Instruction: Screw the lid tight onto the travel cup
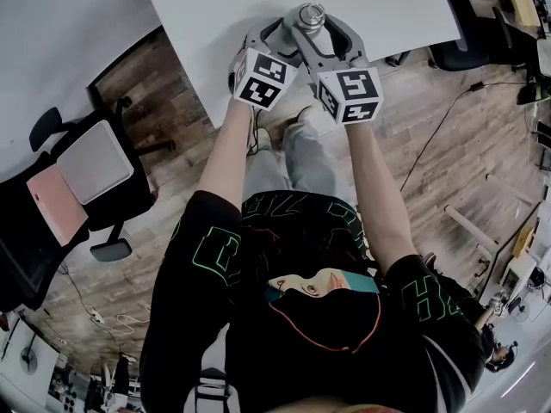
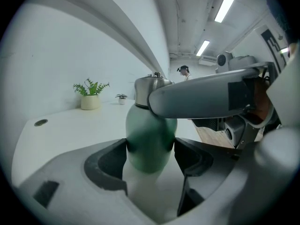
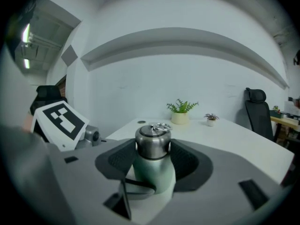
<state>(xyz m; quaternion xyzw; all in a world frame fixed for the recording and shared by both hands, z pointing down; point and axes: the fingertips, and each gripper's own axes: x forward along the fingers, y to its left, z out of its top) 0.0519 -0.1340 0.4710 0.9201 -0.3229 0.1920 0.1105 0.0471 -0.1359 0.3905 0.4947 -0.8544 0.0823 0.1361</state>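
Note:
A green travel cup [image 2: 149, 139] with a steel lid [image 3: 153, 142] stands near the front edge of the white table [image 1: 207, 15]. In the head view only the lid [image 1: 310, 15] shows, between the two sets of fingers. My left gripper [image 2: 151, 149] is shut on the cup's green body, a dark pad pressed against each side. My right gripper [image 3: 153, 149] sits higher, its textured pads lying against both sides of the lid. One grey finger [image 2: 201, 97] of the right gripper crosses the left gripper view and hides part of the lid. Marker cubes [image 1: 263, 77] [image 1: 349, 93] sit side by side.
Two potted plants [image 2: 90, 95] [image 3: 180, 110] stand at the table's far end by the wall. A black office chair [image 1: 77, 188] is at my left over the wooden floor, another [image 3: 257, 111] beyond the table. A cable [image 1: 439, 132] runs across the floor at right.

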